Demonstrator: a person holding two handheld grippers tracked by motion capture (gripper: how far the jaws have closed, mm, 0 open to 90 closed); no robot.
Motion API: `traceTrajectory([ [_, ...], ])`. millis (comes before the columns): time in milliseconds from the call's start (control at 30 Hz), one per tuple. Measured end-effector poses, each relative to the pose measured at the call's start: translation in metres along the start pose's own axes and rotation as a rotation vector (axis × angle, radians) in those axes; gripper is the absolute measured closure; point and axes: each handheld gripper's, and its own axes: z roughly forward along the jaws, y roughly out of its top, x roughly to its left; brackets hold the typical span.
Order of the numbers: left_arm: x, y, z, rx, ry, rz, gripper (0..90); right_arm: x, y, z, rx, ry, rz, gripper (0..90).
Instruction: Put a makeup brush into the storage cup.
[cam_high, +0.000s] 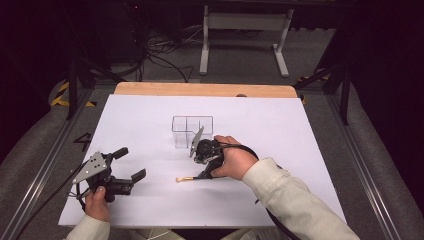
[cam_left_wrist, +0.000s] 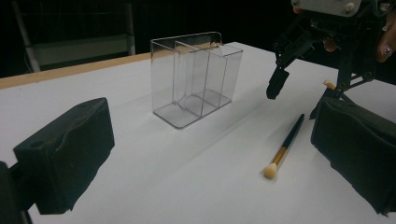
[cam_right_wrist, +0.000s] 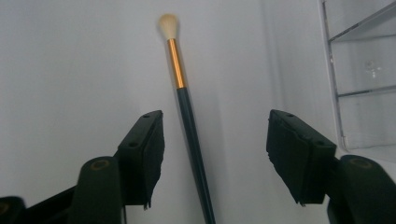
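Observation:
A slim make-up brush (cam_high: 187, 178) (cam_left_wrist: 285, 144) (cam_right_wrist: 187, 107) with a dark handle, gold ferrule and pale tip lies flat on the white table sheet (cam_high: 280, 130). My right gripper (cam_high: 200, 168) (cam_left_wrist: 299, 93) (cam_right_wrist: 215, 154) hangs low over it, one jaw on each side of the handle, pads apart from it, so it is open. A clear plastic organizer (cam_high: 192, 131) (cam_left_wrist: 196, 86) (cam_right_wrist: 359, 70) with several compartments stands upright just beyond the brush. My left gripper (cam_high: 131, 163) (cam_left_wrist: 212, 154) rests at the front left, open, nothing between its pads.
A wooden table edge (cam_high: 205, 89) runs along the far side of the sheet. Beyond it are floor cables (cam_high: 165, 55) and a white frame stand (cam_high: 245, 30). Metal rails (cam_high: 45, 165) flank the table on both sides.

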Motion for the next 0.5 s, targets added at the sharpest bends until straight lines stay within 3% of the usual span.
traceTrajectory([
  [100, 0.000, 0.000, 0.000, -0.003, 0.002, -0.003, 0.4, 0.001, 0.001, 0.003, 0.013, 0.009, 0.000, 43.9],
  [133, 0.000, 0.000, 0.000, -0.001, -0.001, -0.003, 0.4, 0.002, 0.003, 0.005, 0.041, 0.013, -0.005, 47.3],
  [500, 0.001, 0.000, -0.001, -0.005, 0.003, 0.003, 0.3, 0.005, 0.007, 0.017, 0.082, 0.031, 0.003, 55.8],
])
